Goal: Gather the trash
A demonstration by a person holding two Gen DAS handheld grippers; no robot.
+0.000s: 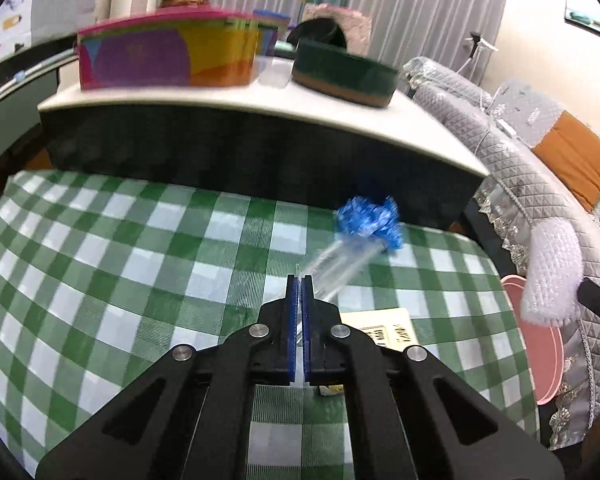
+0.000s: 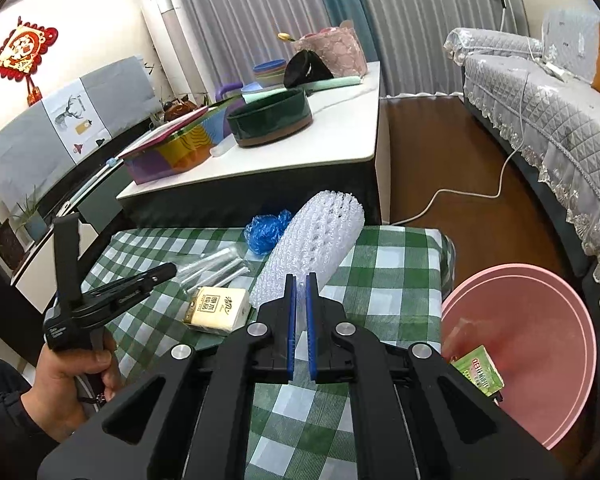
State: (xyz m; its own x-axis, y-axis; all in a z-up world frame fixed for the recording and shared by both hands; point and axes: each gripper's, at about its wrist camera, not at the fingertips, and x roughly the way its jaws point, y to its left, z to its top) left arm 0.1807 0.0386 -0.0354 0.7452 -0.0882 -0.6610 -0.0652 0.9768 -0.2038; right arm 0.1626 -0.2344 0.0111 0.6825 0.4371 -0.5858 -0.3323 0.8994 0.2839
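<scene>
My left gripper (image 1: 300, 280) is shut on a clear plastic wrapper (image 1: 336, 266) and holds it just above the green checked table (image 1: 140, 248); the wrapper also shows in the right wrist view (image 2: 214, 268). A crumpled blue plastic bag (image 1: 370, 222) lies beyond it, seen also from the right (image 2: 266, 230). My right gripper (image 2: 299, 280) is shut on a white foam net sleeve (image 2: 312, 248), which shows at the left view's right edge (image 1: 552, 276). A small tissue pack (image 2: 218, 310) lies on the cloth. A pink basin (image 2: 540, 344) stands on the floor at the right.
A green carton (image 2: 478, 370) lies in the basin. A white coffee table (image 2: 300, 156) behind carries a colourful box (image 2: 172, 148) and a dark green round tin (image 2: 270, 118). A grey quilted sofa (image 2: 540, 112) and a white cable (image 2: 460, 196) are at the right.
</scene>
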